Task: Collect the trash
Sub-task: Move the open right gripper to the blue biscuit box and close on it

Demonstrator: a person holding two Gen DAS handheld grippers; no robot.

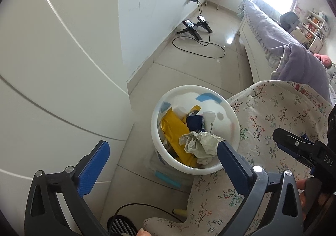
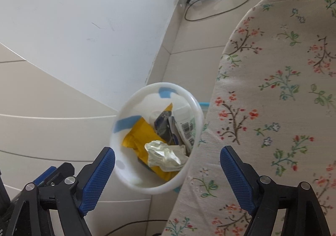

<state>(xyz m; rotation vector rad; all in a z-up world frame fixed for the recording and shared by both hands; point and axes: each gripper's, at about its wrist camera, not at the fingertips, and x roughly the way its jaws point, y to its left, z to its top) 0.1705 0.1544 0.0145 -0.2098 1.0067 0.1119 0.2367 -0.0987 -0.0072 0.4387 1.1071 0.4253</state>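
Note:
A white round trash bin [image 1: 156, 131] [image 2: 124, 175] stands on the floor beside a floral-covered surface. It holds a crumpled white paper [image 1: 199, 143] [image 2: 166, 156], a yellow wrapper [image 1: 174, 129] [image 2: 138, 139], a dark blue packet [image 1: 194, 121] and a white tube [image 1: 209, 119] [image 2: 184, 124]. My left gripper [image 1: 161, 154] is open and empty above the bin. My right gripper [image 2: 168, 162] is open and empty above the bin; it shows at the right edge of the left wrist view [image 1: 298, 145].
A white cabinet [image 1: 52, 68] stands left of the bin. The floral cloth surface [image 1: 273, 120] [image 2: 273, 89] lies to the right. Black stands and a cable [image 1: 197, 28] lie on the tiled floor along the wall. A bed with lilac bedding [image 1: 268, 32] is at the far right.

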